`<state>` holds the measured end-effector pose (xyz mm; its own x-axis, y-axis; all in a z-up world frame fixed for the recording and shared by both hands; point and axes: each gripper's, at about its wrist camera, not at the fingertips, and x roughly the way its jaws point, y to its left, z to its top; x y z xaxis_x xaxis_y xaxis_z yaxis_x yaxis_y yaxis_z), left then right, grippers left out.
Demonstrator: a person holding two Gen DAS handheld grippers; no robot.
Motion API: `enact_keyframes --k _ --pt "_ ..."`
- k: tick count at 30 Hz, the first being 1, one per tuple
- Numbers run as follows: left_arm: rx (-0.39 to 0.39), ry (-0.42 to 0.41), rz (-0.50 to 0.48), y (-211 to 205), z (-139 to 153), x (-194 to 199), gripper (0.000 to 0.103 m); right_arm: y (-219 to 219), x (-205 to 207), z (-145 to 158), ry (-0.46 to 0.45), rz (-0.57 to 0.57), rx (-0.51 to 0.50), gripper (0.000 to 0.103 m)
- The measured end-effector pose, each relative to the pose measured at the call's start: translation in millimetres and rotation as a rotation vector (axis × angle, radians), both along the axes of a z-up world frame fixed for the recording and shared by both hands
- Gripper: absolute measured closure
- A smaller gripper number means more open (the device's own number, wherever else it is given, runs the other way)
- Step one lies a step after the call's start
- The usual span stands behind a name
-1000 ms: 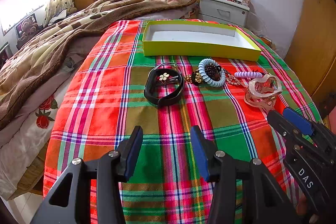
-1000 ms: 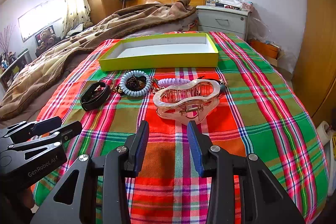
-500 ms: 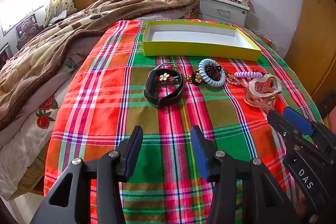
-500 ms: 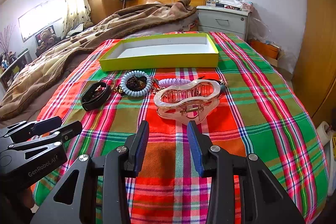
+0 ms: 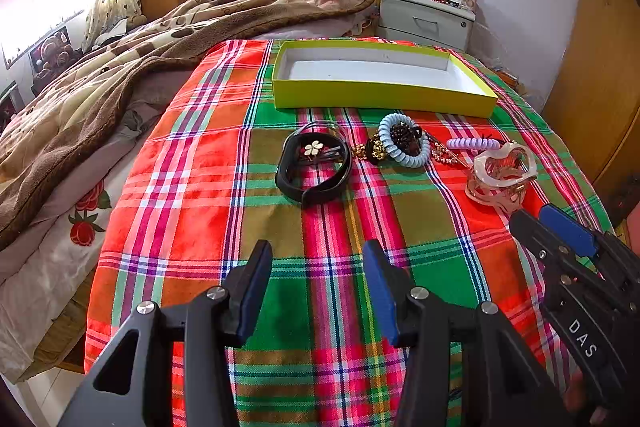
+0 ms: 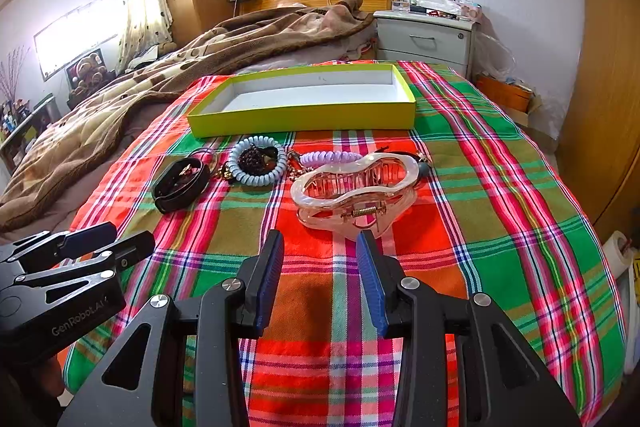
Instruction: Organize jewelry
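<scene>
on the red, green and pink plaid cloth [image 6: 500,187] lies one shallow yellow-green cardboard box with a white inside [image 6: 304,115], holding nothing. in front of it, in a row: one black band bracelet [image 5: 314,171], one pale blue spiral hair tie [image 6: 258,167], one lilac spiral hair tie [image 6: 330,158] and one translucent pink claw clip [image 6: 352,191]. the left gripper [image 5: 316,283] and right gripper [image 6: 320,267] both hover with jaws apart, holding nothing.
</scene>
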<state>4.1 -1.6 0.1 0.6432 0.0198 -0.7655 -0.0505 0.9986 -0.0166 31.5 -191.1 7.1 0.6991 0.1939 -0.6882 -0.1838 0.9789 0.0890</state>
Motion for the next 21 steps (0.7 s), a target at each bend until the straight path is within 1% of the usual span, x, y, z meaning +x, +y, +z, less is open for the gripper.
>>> enact_keyframes --k 4,11,14,16,18,20,21 --pt "-0.011 0.005 -0.004 1.3 -0.2 2.9 0.054 -2.6 2.5 1.3 -0.005 -0.003 0.008 0.064" --pt "-0.058 0.022 -0.002 10.3 -0.2 16.8 0.054 -15.0 14.5 4.0 0.0 -0.02 0.031 0.064" --pt "-0.104 0.039 -0.004 18.5 -0.2 25.2 0.054 -26.6 21.4 3.8 0.021 -0.05 0.061 0.064" --pt "-0.12 0.04 0.01 25.0 0.6 30.5 0.054 -35.8 26.3 2.8 0.034 -0.093 0.09 0.064" --pt "-0.118 0.044 0.018 30.2 1.0 36.9 0.054 -44.0 32.7 1.0 0.058 -0.12 0.133 0.064" --pt "-0.111 0.047 0.031 35.0 2.0 44.2 0.054 -50.5 39.5 -0.1 0.085 -0.132 0.199 0.058" --pt "-0.112 0.05 0.039 37.3 2.0 48.2 0.054 -52.3 43.9 -0.7 0.099 -0.13 0.234 0.049"
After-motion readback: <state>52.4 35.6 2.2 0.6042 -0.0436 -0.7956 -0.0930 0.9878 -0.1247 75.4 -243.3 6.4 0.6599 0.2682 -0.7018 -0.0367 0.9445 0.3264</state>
